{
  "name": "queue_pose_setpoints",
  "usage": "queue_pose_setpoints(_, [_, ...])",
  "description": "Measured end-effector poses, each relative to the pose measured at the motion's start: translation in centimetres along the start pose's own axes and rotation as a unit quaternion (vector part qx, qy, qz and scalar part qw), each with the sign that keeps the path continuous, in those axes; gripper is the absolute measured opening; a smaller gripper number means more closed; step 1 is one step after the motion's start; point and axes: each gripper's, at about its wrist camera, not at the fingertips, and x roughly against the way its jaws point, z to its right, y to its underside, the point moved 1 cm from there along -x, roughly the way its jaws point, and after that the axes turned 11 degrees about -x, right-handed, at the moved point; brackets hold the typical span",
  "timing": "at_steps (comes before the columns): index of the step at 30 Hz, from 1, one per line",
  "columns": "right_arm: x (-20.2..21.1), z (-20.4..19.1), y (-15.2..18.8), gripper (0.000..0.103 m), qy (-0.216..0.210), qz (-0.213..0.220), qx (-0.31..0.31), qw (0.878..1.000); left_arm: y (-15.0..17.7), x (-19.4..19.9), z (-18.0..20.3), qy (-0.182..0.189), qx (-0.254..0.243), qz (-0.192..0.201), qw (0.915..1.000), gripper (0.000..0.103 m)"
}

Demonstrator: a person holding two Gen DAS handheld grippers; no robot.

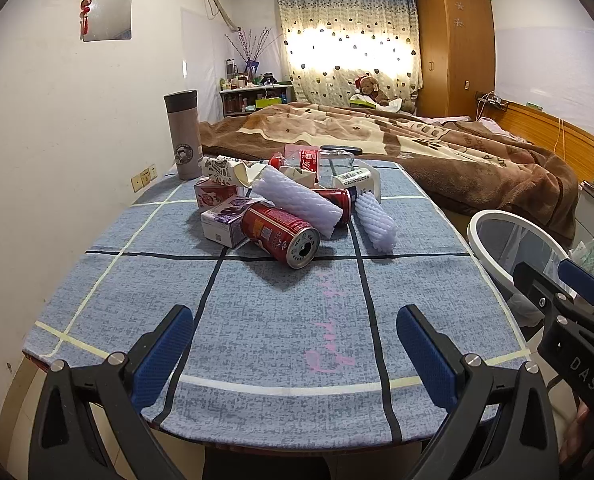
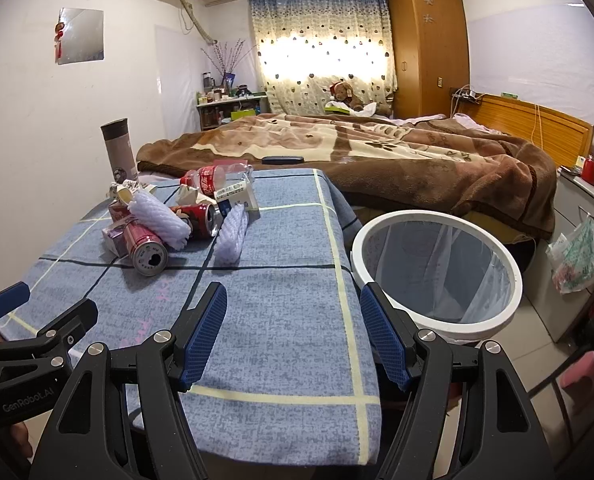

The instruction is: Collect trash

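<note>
A pile of trash lies mid-table: a red can lying on its side nearest me, a second red can, two white foam sleeves, small cartons, a plastic bottle and a crumpled paper cup. The pile also shows in the right wrist view, with the near can and a foam sleeve. My left gripper is open and empty over the table's near edge. My right gripper is open and empty near the table's right edge, beside the white-rimmed bin.
The table has a blue checked cloth. A grey thermos stands at its back left. The bin stands on the floor right of the table. A bed with a brown blanket lies behind. A plastic bag hangs on a cabinet at right.
</note>
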Motion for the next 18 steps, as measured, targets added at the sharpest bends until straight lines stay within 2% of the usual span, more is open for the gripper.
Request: queue_pose_setpoints(18, [0.26,-0.06,-0.05,0.071,0.0,0.001,0.0,1.0,-0.02,0.1,-0.06,-0.001,0.0,0.001,1.0,0.103])
